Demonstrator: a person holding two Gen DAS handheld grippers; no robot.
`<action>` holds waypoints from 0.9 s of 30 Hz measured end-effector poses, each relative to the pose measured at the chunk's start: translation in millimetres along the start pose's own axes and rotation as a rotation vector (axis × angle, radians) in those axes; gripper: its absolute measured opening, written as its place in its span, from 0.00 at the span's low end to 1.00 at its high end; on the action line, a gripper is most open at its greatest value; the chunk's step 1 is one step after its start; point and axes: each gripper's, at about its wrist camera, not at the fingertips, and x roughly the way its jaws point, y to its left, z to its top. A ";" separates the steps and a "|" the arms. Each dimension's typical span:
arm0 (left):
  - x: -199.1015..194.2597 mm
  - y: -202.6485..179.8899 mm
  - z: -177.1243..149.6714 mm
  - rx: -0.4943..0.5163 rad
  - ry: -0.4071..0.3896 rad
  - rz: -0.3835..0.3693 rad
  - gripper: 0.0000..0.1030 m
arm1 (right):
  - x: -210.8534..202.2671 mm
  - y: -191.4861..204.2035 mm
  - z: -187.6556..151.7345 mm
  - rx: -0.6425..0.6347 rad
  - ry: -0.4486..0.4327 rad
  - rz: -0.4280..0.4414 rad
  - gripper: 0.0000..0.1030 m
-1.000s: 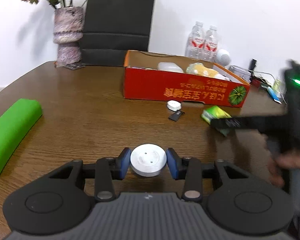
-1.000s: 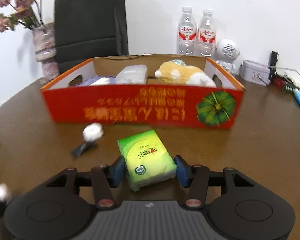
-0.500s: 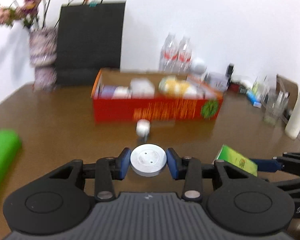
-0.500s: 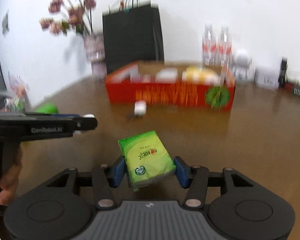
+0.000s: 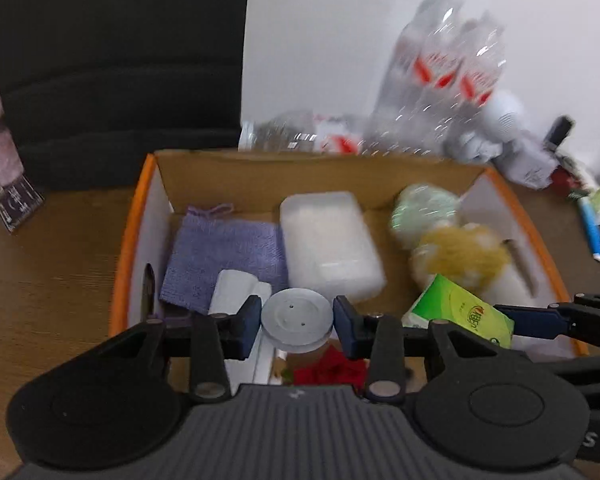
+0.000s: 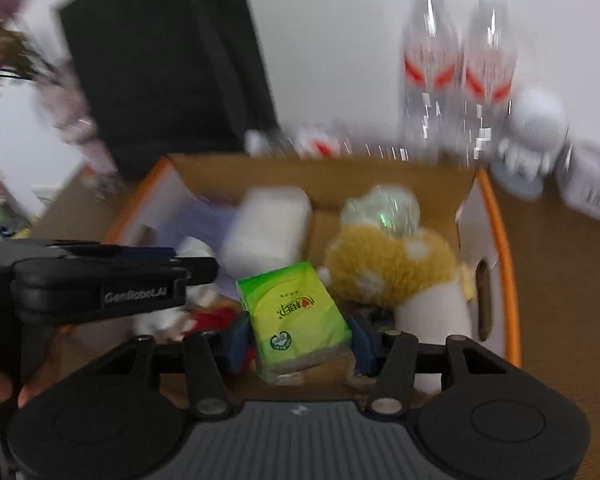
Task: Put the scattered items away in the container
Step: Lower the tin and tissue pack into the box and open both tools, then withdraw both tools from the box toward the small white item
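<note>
Over the box (image 5: 134, 216), my left claw (image 5: 297, 325) holds a disc (image 5: 297, 322) and my right claw (image 6: 298, 338) at 3 o'clock holds tissues (image 6: 296, 314); letting go together could make them bump.

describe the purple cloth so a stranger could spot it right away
Look in the orange-rimmed cardboard box, at its far left corner. The purple cloth lies flat there beside a white block; it is the only purple, woven thing in the box.
</note>
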 end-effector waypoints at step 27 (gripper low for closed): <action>-146.2 -32.7 -92.2 0.033 -0.134 0.207 1.00 | -115.0 6.5 -88.9 0.037 -0.192 -0.056 0.88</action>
